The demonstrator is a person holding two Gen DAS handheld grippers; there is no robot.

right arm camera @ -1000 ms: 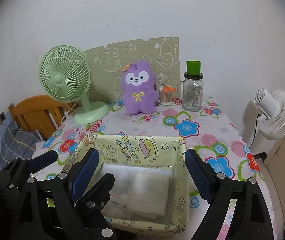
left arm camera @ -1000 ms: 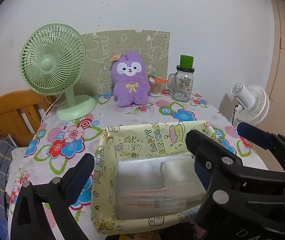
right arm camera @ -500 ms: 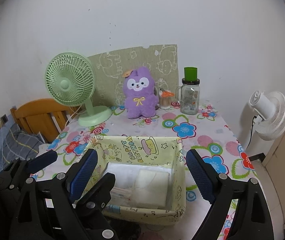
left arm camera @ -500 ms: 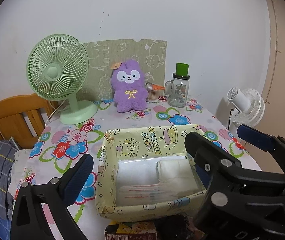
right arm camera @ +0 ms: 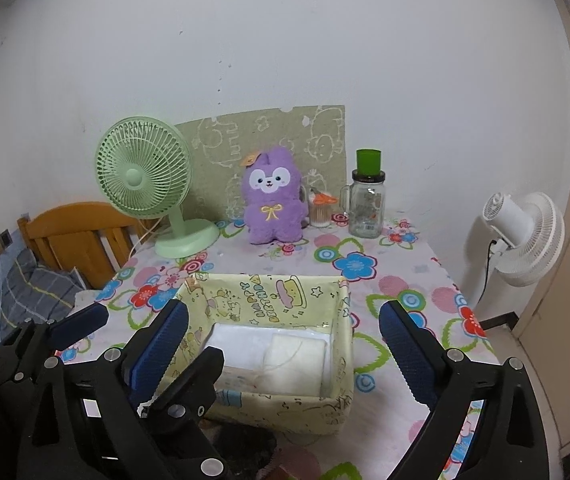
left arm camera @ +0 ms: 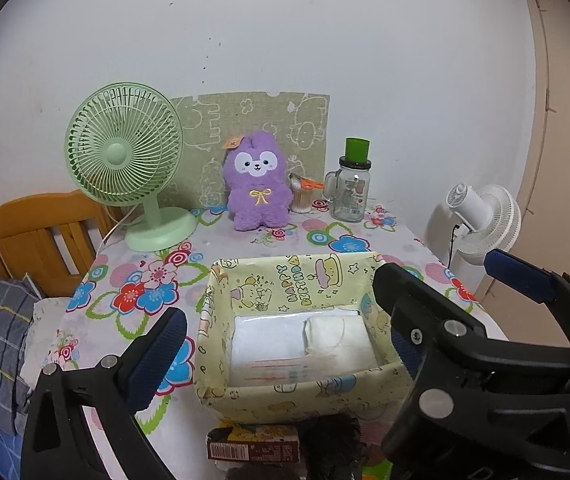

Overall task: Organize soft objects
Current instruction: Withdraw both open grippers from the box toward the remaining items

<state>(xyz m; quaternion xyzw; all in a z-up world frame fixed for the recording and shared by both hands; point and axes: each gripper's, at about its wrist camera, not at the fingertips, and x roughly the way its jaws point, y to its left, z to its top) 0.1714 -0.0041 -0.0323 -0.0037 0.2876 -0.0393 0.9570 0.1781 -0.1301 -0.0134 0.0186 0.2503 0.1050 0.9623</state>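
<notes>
At mid-frame, the yellow fabric basket holds a clear pack and a white folded cloth. The cloth looks light and limp, best pinched at its thick folded edge. The right gripper is opening with nothing between its jaws, and the left gripper also stands wide and empty.

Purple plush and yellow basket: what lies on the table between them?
Nothing: in both wrist views only bare flowered tablecloth separates the purple plush at the back from the yellow basket's far wall.
</notes>
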